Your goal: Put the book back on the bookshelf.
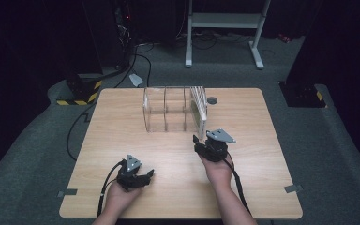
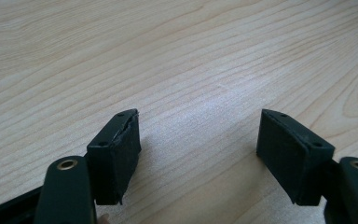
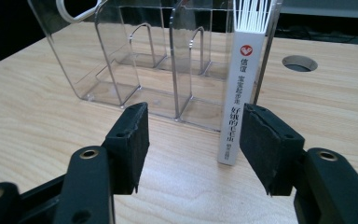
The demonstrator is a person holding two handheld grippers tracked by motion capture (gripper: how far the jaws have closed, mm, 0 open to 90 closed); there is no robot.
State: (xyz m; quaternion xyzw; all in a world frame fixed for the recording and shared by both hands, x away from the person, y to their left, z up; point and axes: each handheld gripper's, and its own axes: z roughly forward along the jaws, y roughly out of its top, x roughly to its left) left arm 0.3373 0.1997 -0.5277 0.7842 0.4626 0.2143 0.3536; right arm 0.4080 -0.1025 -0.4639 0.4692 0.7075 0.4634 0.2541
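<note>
Standing wide apart with nothing between its jaws, the right gripper [image 3: 193, 144] sits just in front of the thin book [image 3: 242, 88], which stands upright in the clear rack [image 3: 135, 60] at its 1 o'clock side. One bump from the jaw at 3 o'clock could tip the book over, because it looks tall and skinny. Resting at 7 o'clock on the table [image 1: 122, 117], the left gripper [image 2: 198, 154] is spread too, with nothing in it.

High view: table [image 1: 178, 187] evenly lit from overhead, room beyond goes near black from 9 to 3 o'clock, pic soft and low-res. Gripper views sharp mid-frame; faint sheen on wood, probably slight blur on near jaws at 6 o'clock.
</note>
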